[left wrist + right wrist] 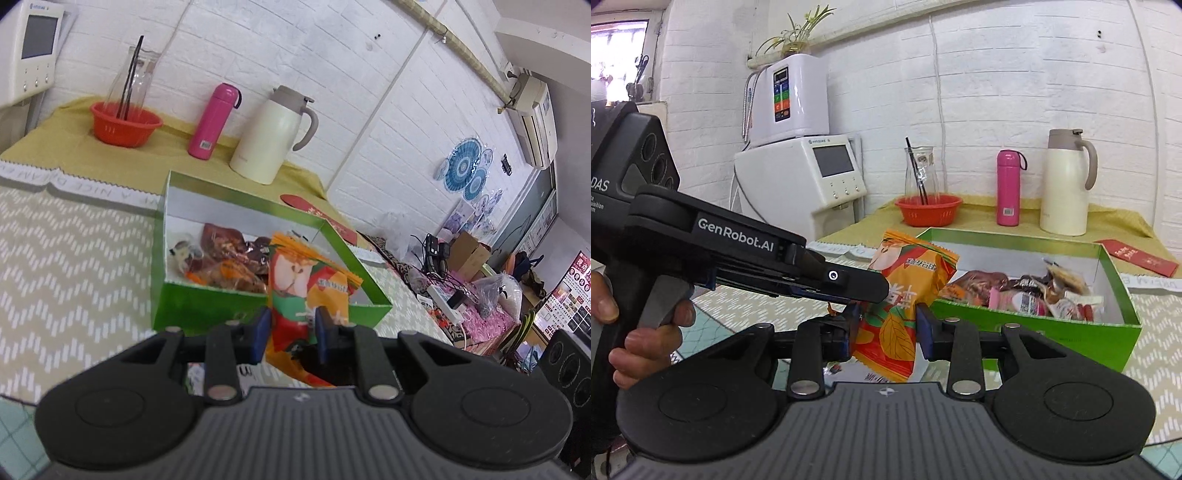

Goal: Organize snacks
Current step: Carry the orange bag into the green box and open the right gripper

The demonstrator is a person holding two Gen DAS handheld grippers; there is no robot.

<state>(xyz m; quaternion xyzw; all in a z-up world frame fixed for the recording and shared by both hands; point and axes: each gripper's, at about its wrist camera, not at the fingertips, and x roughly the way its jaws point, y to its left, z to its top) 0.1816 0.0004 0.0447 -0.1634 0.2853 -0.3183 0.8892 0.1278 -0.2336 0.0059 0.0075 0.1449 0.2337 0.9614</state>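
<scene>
Left gripper (291,328) clamps orange packet (314,284) near box (207,310); right gripper (886,332) brackets same packet, contact unclear. Advice: carry over near wall, lower among snacks (1027,291), let go once clear.

The table (1156,354) wears a beige zigzag cloth (74,258) on its near part and a yellow cloth (1115,218) along the far edge by the wall. On the zigzag cloth sits an open green box (1071,339). On the yellow cloth, from left to right, stand a red basket (929,209), a pink flask (1008,188) and a cream jug (1065,184), with a red envelope (1137,256) lying flat at the far right.
</scene>
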